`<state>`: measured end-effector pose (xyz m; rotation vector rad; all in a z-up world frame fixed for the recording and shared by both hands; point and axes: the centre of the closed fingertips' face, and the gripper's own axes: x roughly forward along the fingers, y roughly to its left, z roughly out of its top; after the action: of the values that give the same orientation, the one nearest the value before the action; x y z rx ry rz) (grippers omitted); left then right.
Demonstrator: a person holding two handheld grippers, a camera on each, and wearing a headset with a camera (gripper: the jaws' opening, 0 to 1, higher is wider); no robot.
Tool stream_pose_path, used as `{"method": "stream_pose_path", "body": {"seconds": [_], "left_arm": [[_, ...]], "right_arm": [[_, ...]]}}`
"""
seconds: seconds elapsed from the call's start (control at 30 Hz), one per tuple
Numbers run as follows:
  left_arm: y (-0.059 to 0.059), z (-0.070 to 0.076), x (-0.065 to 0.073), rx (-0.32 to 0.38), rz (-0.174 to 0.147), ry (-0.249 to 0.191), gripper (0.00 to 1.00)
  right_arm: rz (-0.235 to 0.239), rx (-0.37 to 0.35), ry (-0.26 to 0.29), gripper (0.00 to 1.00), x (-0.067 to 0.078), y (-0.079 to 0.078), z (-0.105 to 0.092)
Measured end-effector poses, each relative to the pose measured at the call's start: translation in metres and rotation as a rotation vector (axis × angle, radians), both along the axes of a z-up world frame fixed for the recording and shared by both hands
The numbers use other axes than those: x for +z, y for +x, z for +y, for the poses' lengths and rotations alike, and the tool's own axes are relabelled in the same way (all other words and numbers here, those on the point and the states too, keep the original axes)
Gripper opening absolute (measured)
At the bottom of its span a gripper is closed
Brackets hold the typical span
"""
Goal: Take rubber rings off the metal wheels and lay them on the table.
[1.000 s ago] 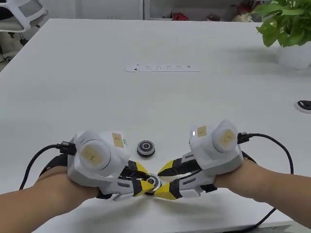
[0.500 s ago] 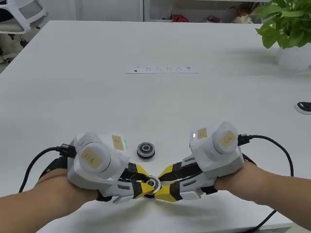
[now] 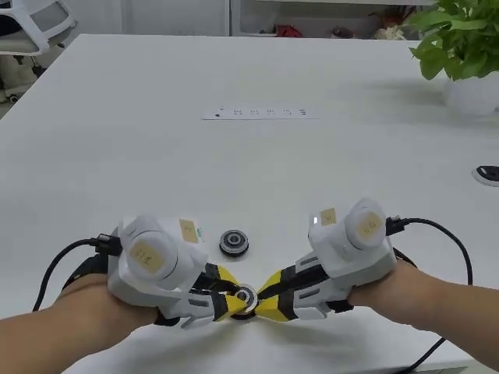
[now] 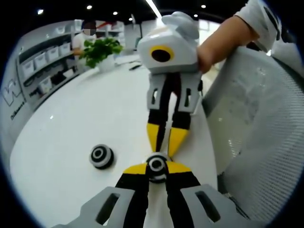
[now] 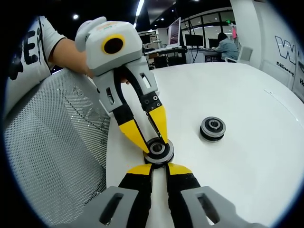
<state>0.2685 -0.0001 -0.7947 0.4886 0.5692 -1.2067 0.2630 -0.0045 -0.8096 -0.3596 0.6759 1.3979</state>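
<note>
held wheel (image 3: 245, 295): silver hub, black rubber ring (image 5: 169, 154) on it, above desk (image 3: 234, 171) edge
left claw (image 3: 231, 301): pinching it
right claw (image 3: 262, 301): pressed onto its rim
second wheel (image 3: 234, 242): flat, just beyond

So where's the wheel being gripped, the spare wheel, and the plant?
held wheel (image 3: 245, 296), head view, on its shiny centre.
spare wheel (image 3: 233, 242), head view, on its middle.
plant (image 3: 458, 35), head view, on its green leaves.

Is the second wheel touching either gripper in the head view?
No, the second wheel lies alone on the table, apart from the left gripper and right gripper, which both close on the other wheel.
</note>
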Motion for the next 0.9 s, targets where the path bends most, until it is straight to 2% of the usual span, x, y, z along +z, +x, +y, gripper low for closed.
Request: {"method": "stream_pose_path", "body": {"seconds": [0.37, 0.63, 0.9], "left_arm": [[0.0005, -0.0002, 0.0001, 0.0, 0.0, 0.0, 0.13], [0.0011, -0.0003, 0.0001, 0.004, 0.0, 0.004, 0.13], [0.001, -0.0008, -0.0001, 0.004, -0.001, 0.006, 0.13]], "right_arm": [[0.026, -0.029, -0.003, 0.0, -0.0011, 0.0034, -0.0025], [0.034, -0.045, -0.004, 0.0, -0.0001, 0.005, -0.003], [0.066, -0.071, 0.012, 0.0, 0.0018, 0.0062, -0.0048]]}}
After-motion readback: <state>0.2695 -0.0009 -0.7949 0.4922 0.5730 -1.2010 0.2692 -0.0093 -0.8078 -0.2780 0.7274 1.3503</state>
